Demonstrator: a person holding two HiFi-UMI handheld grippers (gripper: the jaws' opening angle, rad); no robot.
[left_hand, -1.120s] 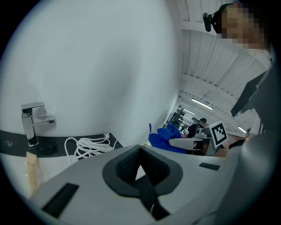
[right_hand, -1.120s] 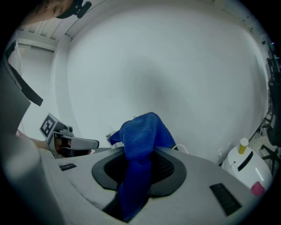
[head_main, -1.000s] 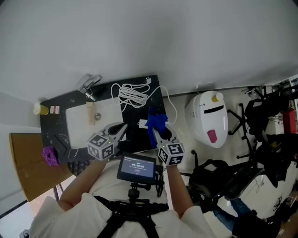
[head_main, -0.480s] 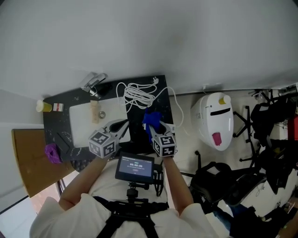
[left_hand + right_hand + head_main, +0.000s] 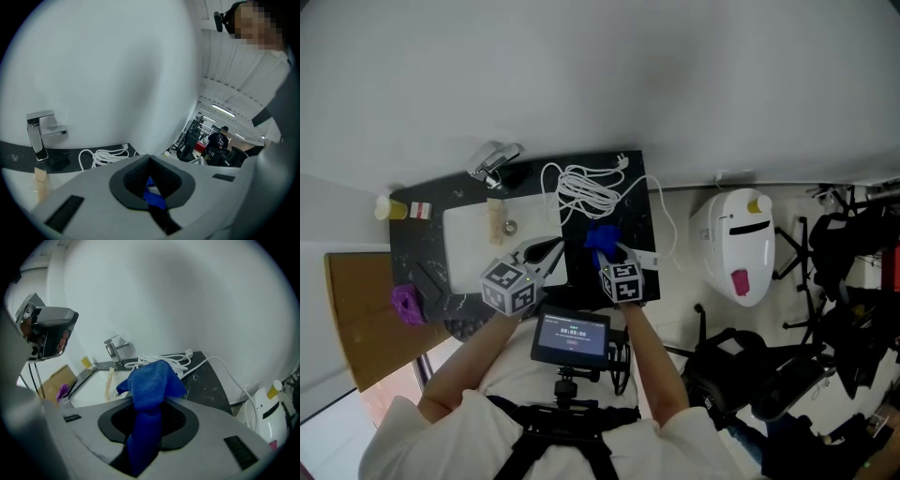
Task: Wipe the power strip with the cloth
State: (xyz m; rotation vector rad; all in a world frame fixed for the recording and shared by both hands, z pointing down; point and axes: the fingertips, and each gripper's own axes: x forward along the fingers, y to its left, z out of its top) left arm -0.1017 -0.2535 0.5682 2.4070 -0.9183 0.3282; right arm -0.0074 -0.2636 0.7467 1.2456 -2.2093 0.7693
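My right gripper (image 5: pixel 610 253) is shut on a blue cloth (image 5: pixel 600 236), whose bunched end sticks up out of the jaws (image 5: pixel 151 383) above the black counter (image 5: pixel 633 220). A white bar that looks like the power strip (image 5: pixel 644 259) lies just right of that gripper, partly hidden. Its white cable lies coiled (image 5: pixel 585 192) at the counter's back. My left gripper (image 5: pixel 550 249) hovers at the sink's near right corner with jaws shut and nothing in them. In the left gripper view (image 5: pixel 150 159) a bit of blue shows through the hollow between its pads.
A white sink (image 5: pixel 469 246) with a chrome faucet (image 5: pixel 495 164) fills the counter's left half, and a pale stick (image 5: pixel 495 220) lies in it. A yellow cup (image 5: pixel 384 206) and a purple object (image 5: pixel 405 305) sit at the left. A white appliance (image 5: pixel 741 244) stands on the floor, right.
My right gripper has carried the blue cloth leftward, from the counter's right edge to over the counter near the coil. The left gripper has barely moved.
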